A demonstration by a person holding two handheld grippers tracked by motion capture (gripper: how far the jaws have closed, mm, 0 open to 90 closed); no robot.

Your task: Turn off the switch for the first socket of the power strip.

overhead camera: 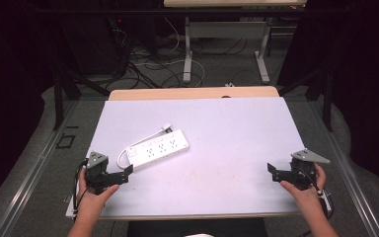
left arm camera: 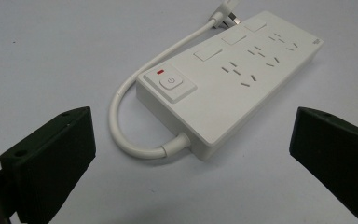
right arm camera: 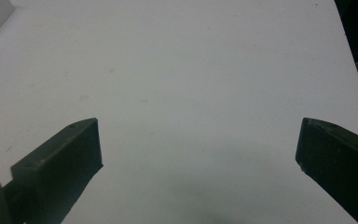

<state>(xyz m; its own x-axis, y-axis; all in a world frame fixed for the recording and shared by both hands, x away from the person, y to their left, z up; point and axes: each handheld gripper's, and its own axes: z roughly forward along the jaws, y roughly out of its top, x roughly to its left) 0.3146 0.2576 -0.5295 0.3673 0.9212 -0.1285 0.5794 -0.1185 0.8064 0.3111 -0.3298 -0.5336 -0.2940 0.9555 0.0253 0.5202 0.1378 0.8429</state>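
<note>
On the white counter, left of centre, a white power strip is laid flat at a slant, its short cord looped round from the near end and its plug lying by the far end. Just beside the near end, the left tongs are held low and released, jaws spread wide and nothing gripped; seen from the left gripper view, the strip is framed between them, switch and red light at the near end. Well apart, near the right edge, the right tongs are held released too, over bare counter.
</note>
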